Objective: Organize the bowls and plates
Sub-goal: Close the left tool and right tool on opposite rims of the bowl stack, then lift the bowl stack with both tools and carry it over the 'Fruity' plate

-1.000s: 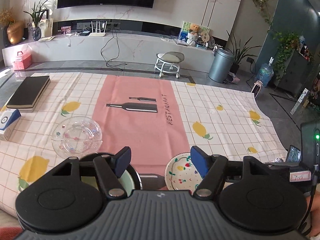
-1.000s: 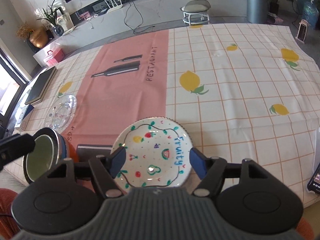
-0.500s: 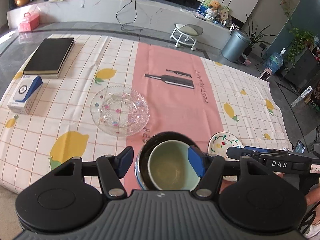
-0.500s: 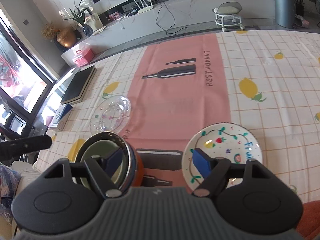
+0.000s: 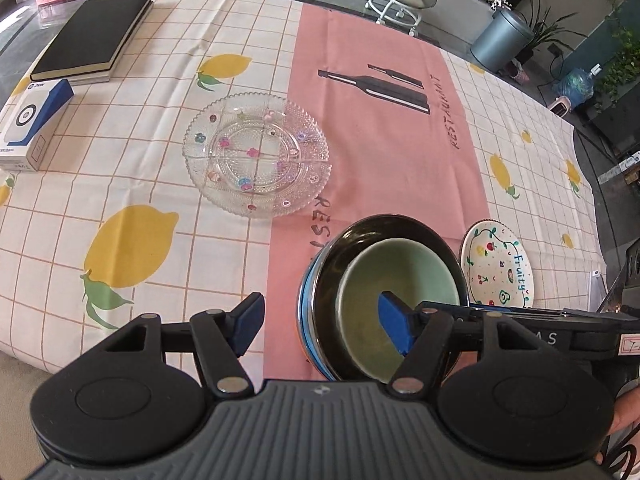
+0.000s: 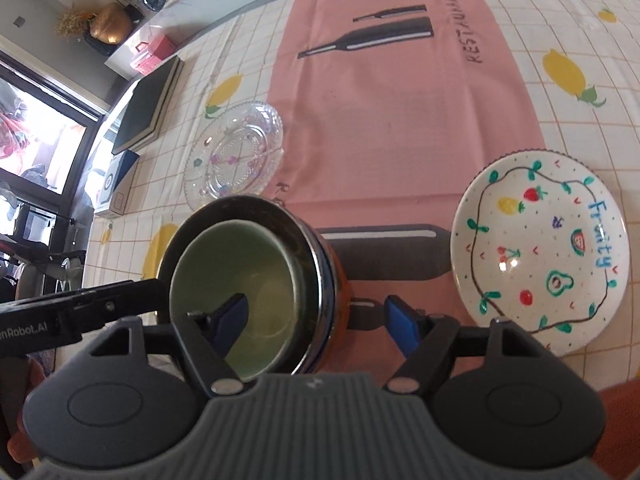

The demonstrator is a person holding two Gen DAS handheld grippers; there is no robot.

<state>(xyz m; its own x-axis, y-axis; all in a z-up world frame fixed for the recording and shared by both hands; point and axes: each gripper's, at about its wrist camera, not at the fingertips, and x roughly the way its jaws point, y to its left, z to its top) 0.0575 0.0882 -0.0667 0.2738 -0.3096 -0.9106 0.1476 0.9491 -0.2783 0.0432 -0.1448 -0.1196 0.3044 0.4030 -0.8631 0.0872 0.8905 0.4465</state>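
A stack of nested bowls [image 5: 384, 280] stands at the table's near edge, a pale green bowl [image 5: 400, 276] innermost, inside a dark bowl with blue and orange ones beneath; the stack also shows in the right wrist view [image 6: 248, 280]. My left gripper [image 5: 324, 326] is open, straddling the stack's left rim. My right gripper [image 6: 316, 320] is open, straddling its right rim. A white "Fruity" plate [image 6: 540, 248] lies right of the stack and shows in the left wrist view too [image 5: 498, 266]. A clear glass plate [image 5: 258, 152] lies to the left behind.
A black book [image 5: 92, 36] and a white-and-blue box [image 5: 32, 120] lie at the far left of the lemon-print tablecloth [image 5: 120, 184]. The table's near edge runs just below both grippers. A stool [image 5: 400, 4] and bin [image 5: 500, 36] stand beyond the table.
Both grippers have closed in on the bowl stack from either side. The right gripper swung left from over the Fruity plate. Both stayed open.
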